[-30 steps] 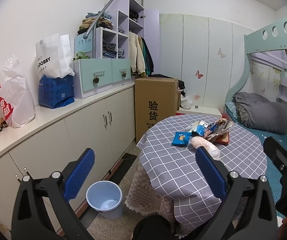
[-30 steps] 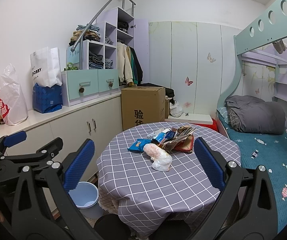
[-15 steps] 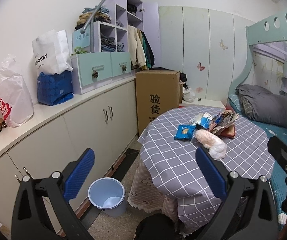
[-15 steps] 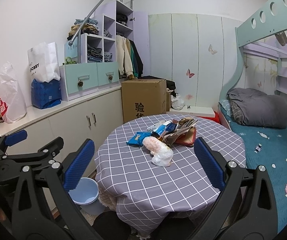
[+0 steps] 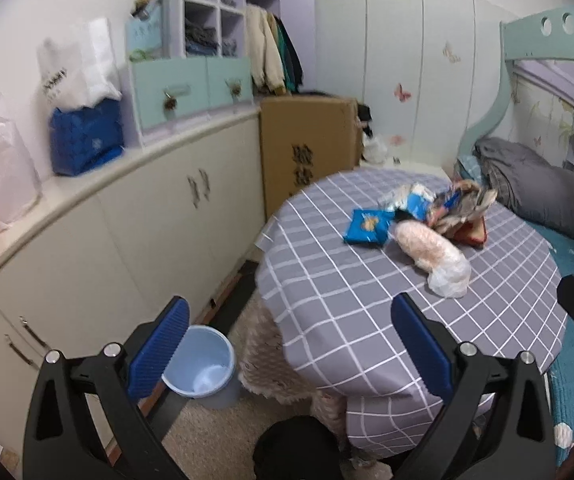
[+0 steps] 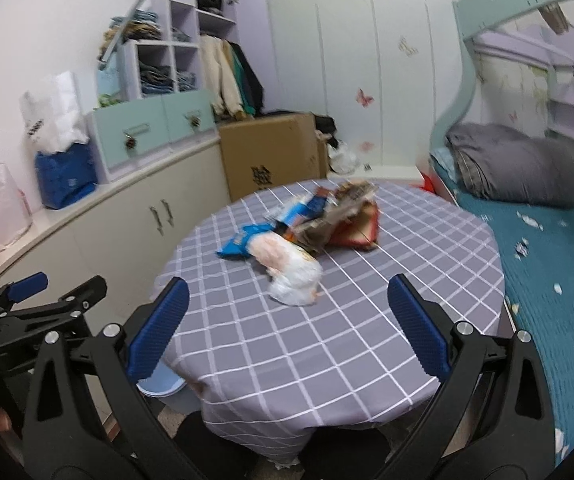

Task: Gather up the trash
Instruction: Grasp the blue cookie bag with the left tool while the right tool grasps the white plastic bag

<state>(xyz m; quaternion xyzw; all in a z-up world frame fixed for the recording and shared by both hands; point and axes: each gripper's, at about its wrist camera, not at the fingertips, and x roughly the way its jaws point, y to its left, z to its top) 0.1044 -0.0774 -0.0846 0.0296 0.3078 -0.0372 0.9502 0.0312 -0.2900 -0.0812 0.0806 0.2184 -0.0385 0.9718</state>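
From my left side, my left gripper [image 5: 287,344] has its blue fingers [image 5: 159,344] spread wide apart, and nothing is between them. They hang in the air above the near edge of the round table [image 5: 367,320], which has a grey checked cloth on it. The trash [image 5: 427,216] sits in a pile on the far part of the table, well away from my fingers. In it I see a blue packet [image 5: 367,227], a see-through bag [image 5: 435,260] with something pink inside, and some crumpled wrappers behind them. A light blue bin [image 5: 201,364] stands on the floor just beside the table, near the white cupboards [image 5: 135,240]. From my right side, my right gripper [image 6: 287,328] is wide open too and holds nothing. It hangs over the near part of the table [image 6: 327,352]. The trash [image 6: 307,232] lies ahead of it near the middle of the cloth, and the see-through bag [image 6: 291,270] is the closest piece. My left gripper [image 6: 47,300] shows at the left edge of this view. A brown box [image 6: 275,152] stands behind the table, and a bed [image 6: 547,240] with a grey blanket is on the right. Both views are a bit blurry.
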